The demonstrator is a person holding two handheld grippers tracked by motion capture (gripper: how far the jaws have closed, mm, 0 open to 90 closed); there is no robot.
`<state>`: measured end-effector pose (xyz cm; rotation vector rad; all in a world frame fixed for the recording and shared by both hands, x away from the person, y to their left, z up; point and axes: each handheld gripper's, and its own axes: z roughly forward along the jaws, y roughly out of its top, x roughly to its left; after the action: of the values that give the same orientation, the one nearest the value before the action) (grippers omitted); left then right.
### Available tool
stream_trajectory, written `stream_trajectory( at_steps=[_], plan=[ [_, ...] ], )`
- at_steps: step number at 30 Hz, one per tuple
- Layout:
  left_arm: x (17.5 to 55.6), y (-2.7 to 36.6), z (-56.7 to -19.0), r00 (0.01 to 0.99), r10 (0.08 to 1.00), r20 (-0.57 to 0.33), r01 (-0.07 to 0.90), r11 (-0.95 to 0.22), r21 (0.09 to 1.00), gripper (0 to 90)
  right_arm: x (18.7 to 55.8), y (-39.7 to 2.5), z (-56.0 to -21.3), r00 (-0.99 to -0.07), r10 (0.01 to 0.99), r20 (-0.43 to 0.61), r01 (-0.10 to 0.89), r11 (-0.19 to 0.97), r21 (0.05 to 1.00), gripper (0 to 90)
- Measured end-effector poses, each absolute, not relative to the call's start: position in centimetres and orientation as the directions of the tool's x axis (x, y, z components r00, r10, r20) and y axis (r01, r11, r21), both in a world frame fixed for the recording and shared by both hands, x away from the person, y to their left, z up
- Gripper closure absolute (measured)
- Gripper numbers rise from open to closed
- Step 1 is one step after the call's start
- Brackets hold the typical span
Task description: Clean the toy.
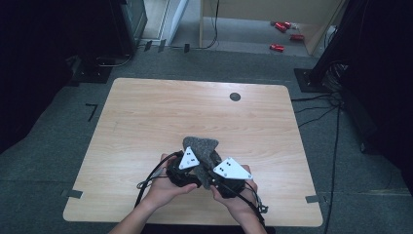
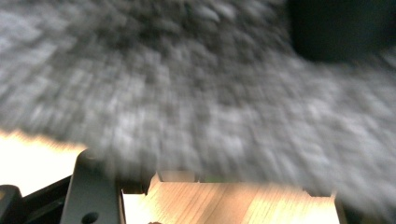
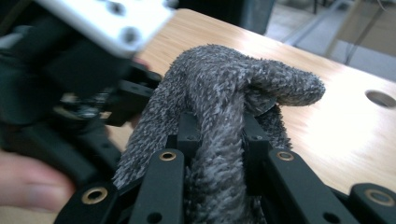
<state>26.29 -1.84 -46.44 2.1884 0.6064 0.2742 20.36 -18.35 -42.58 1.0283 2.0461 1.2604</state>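
Note:
A grey fuzzy cloth [image 1: 202, 146] is bunched up over the near middle of the wooden table [image 1: 146, 112], held up between both hand-held grippers. In the right gripper view my right gripper [image 3: 219, 135] is shut on a fold of the cloth [image 3: 224, 88], which drapes over and between its jaws. From above, the right gripper [image 1: 210, 178] sits at the cloth's near right. The left gripper [image 1: 195, 168] presses in from the near left. In the blurred left gripper view the cloth [image 2: 210, 93] hangs across my left gripper [image 2: 224, 186]; its jaws stand wide apart, with the tips hidden.
A round dark hole [image 1: 235, 96] sits in the table's far right part. Cables trail from both grippers toward the near edge. On the floor beyond the table lie red objects [image 1: 280, 27], and dark stands and cables [image 1: 331, 102] are to the right.

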Motion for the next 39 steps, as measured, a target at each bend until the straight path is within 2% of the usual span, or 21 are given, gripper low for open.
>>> stream_trajectory(
  at_steps=[3,10,18,26,34,39],
  plan=[
    [25.6,-2.6,-46.6,0.874,0.485,0.006,0.304,-0.558,0.772,35.0,20.2,-17.9,-42.6,-0.591,0.805,-0.054,0.318,0.294,0.901,75.7],
    [26.1,-1.8,-46.2,0.869,0.494,-0.01,0.315,-0.538,0.782,35.0,20.9,-19.7,-42.5,-0.539,0.842,-0.028,0.347,0.252,0.904,76.0],
    [25.8,-2.5,-46.6,0.877,0.48,-0.022,0.32,-0.549,0.772,35.0,20.2,-18.0,-42.5,-0.598,0.799,-0.063,0.318,0.309,0.896,75.8],
    [26.1,-2.0,-46.4,0.875,0.484,-0.019,0.317,-0.542,0.779,35.0,21.0,-19.6,-42.5,-0.542,0.84,-0.019,0.355,0.249,0.901,76.2],
    [25.9,-2.2,-46.6,0.874,0.486,-0.009,0.315,-0.553,0.772,35.0,20.2,-17.8,-42.4,-0.592,0.805,-0.044,0.331,0.292,0.897,76.3],
    [25.7,-2.4,-46.4,0.882,0.471,-0.003,0.299,-0.555,0.776,35.0,20.7,-18.5,-42.5,-0.564,0.825,-0.033,0.339,0.268,0.902,76.0]
  ],
)
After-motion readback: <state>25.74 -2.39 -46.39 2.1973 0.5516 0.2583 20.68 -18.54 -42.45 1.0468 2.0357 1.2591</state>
